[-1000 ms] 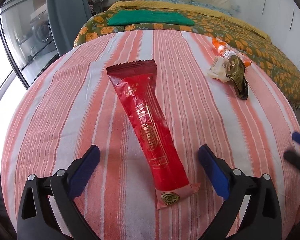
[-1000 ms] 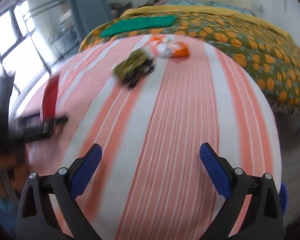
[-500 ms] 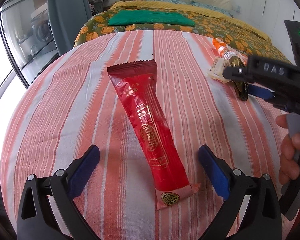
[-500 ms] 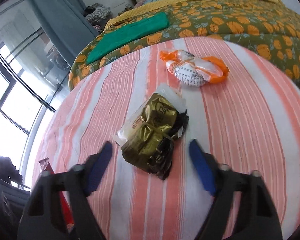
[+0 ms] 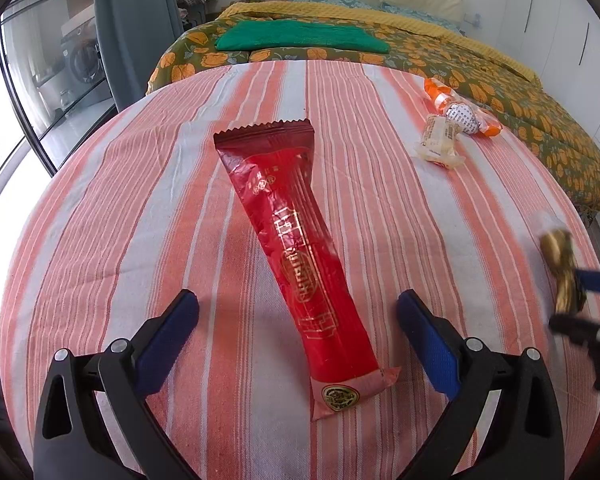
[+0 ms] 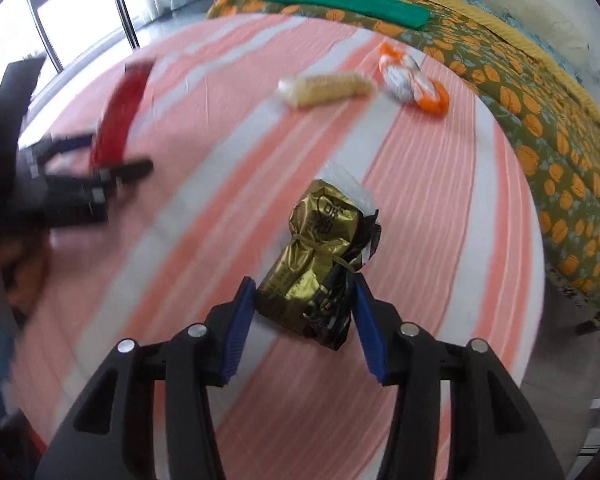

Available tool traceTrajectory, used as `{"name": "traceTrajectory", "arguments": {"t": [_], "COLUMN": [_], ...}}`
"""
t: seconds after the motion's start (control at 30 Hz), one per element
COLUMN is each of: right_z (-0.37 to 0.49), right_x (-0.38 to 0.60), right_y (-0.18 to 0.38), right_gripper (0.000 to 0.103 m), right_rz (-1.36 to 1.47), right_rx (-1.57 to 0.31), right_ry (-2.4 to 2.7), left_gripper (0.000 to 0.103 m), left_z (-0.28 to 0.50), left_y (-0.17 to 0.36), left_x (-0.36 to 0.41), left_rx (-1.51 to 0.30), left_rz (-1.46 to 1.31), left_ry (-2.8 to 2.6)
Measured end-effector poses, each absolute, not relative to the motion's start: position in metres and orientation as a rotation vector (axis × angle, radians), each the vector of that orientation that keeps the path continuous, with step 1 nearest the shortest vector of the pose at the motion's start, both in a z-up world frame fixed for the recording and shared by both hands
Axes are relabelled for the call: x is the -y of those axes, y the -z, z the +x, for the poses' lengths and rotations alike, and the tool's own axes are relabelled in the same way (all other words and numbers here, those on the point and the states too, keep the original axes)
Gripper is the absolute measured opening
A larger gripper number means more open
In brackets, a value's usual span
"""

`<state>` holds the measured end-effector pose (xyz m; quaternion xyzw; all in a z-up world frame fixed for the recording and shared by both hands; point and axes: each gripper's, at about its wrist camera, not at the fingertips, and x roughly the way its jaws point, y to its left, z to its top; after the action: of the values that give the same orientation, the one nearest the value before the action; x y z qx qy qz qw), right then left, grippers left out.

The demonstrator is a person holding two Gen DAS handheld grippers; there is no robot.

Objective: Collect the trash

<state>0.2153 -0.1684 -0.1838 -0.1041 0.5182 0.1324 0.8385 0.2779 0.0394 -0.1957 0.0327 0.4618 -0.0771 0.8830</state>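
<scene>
right gripper (image 6: 304,300): jaws opening, pads against gold wrapper (image 6: 320,256) (lifted off the striped cloth (image 6: 440,200)) | left gripper (image 5: 298,324): jaws wide, empty, hovering over red wrapper (image 5: 296,252) lying on the cloth

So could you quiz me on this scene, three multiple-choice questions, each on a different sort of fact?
1. Where is the red wrapper? A on the bed; B on the striped cloth; C on the floor.
2. How many wrappers in all? A two; B four; C six.
3. The left gripper is: A open; B shut on the red wrapper; C out of sight.
1 B: it lies on the stripes. 2 B: red, plus gold wrapper, cream wrapper, orange-and-white wrapper. 3 A: its fingers stand wide apart.
</scene>
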Motion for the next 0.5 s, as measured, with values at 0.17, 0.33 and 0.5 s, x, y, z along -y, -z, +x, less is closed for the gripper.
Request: {"name": "traceTrajectory", "arguments": {"t": [0.17,0.33,0.5], "right_z": [0.194,0.174,0.175], "right_x": [0.192,0.202,0.208], "right_y": [0.193,0.194,0.188], "right_gripper": [0.078,0.085,0.085], "right_rz": [-0.029,0.007,0.035], "right_rx": [-1.05,-1.027,-1.029], "right_ry": [-0.255,-0.258,-0.254], "left_gripper": [0.097,0.097,0.097], "left_z": [0.263,0.221,0.218], "left_y": [0.19,0.188,0.178], "left_x": [-0.057,-0.089,-0.097], "left_rx": [-0.951,-0.94,-0.919], "left_rz": [0.009,-0.006,-0.018], "left_ry": [0.268,0.322,0.312]}}
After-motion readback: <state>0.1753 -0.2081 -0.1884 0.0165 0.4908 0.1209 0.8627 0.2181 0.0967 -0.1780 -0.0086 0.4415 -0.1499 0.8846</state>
